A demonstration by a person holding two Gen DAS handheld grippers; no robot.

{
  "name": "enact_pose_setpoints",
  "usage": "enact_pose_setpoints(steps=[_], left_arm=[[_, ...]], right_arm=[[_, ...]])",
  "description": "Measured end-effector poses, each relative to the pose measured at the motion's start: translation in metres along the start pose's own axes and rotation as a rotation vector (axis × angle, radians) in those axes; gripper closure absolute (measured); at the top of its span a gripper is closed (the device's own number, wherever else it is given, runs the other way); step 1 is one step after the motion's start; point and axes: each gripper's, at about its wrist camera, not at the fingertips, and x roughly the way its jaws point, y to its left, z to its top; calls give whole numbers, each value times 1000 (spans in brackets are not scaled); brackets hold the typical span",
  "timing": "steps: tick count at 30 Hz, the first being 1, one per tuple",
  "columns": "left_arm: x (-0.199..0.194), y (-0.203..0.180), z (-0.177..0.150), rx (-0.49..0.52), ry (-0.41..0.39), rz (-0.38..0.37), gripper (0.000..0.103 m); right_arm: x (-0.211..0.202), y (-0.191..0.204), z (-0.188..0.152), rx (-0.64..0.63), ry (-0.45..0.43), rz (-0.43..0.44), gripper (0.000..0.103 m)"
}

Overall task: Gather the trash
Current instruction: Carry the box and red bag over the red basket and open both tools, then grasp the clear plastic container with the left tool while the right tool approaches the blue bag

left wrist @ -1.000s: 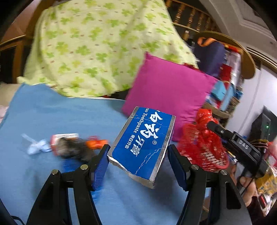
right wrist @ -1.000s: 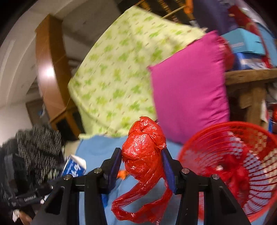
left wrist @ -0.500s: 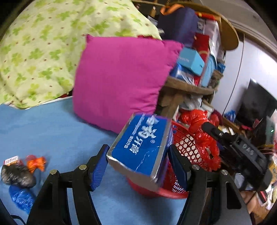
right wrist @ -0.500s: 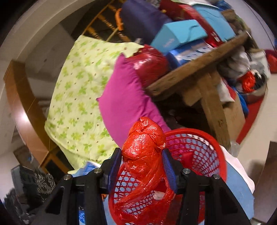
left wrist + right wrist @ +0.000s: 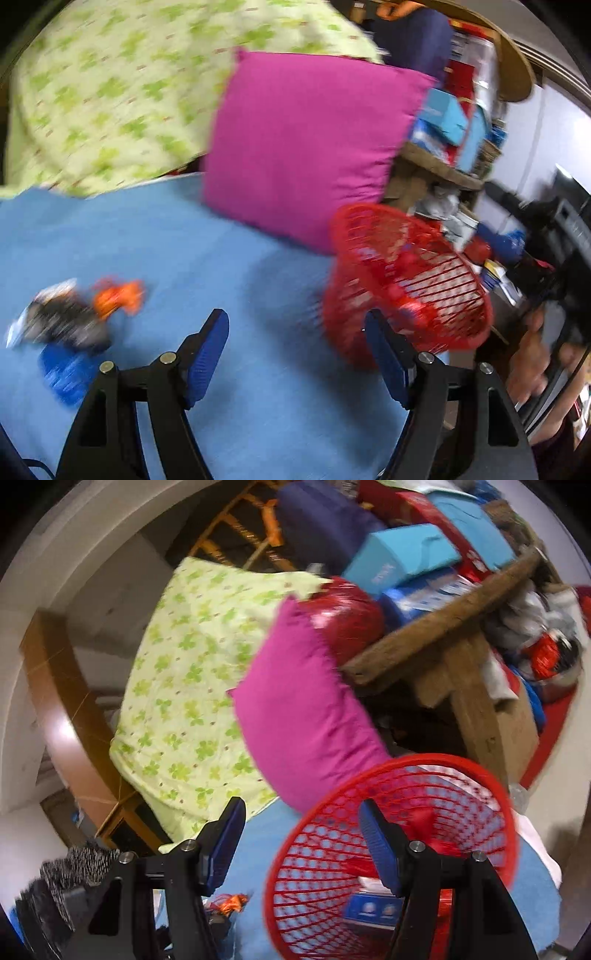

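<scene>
1. The left gripper [image 5: 295, 354] has its jaws apart and widening, with nothing between the blue pads; only blue bedsheet [image 5: 166, 240] shows in the gap.
2. The right gripper [image 5: 301, 840] is likewise spread and opening wider, its pads bare. Its right finger crosses in front of the red basket [image 5: 491, 786], so part of the basket's inside is hidden.
3. In the right wrist view the basket sits at about 5 o'clock, tilted toward the camera. Inside it, a blue box [image 5: 373, 910] lies low down, half covered by the finger, and some red plastic [image 5: 439, 845] shows behind the mesh; its shape is hard to read.
4. In the left wrist view the basket [image 5: 461, 258] is at 3 o'clock, smeared by motion blur; its contents cannot be made out there.
5. More trash lies on the sheet at 8 o'clock in the left view: an orange scrap [image 5: 118, 297], a dark crumpled lump [image 5: 66, 325] and a blue piece [image 5: 64, 371], all blurred and touching or nearly so.
6. A magenta pillow [image 5: 310, 147] leans behind the basket, with a green-patterned quilt [image 5: 110, 92] at 11 o'clock.
7. A person's hand [image 5: 532, 362], blurred, is cut off at the right edge at 4 o'clock.
</scene>
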Motion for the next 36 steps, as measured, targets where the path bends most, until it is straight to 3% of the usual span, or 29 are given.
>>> enact_pose_setpoints(steps=[5, 11, 15, 17, 24, 30, 36], left_arm=[[-47, 77, -35, -110, -33, 157, 26], [-93, 173, -71, -255, -44, 386, 25], [-108, 223, -89, -408, -35, 469, 25], [-109, 240, -96, -466, -17, 490, 25], [-104, 257, -100, -521, 26, 507, 25], [-103, 281, -98, -584, 31, 514, 25], [-89, 295, -77, -530, 14, 543, 25]], right_arm=[[20, 57, -25, -131, 45, 66, 32], [63, 112, -75, -222, 220, 122, 31], [94, 136, -115, -254, 380, 134, 31], [107, 144, -130, -259, 437, 139, 31], [138, 171, -179, -321, 595, 137, 31], [153, 181, -205, -359, 669, 121, 31], [161, 185, -212, -333, 688, 124, 31]])
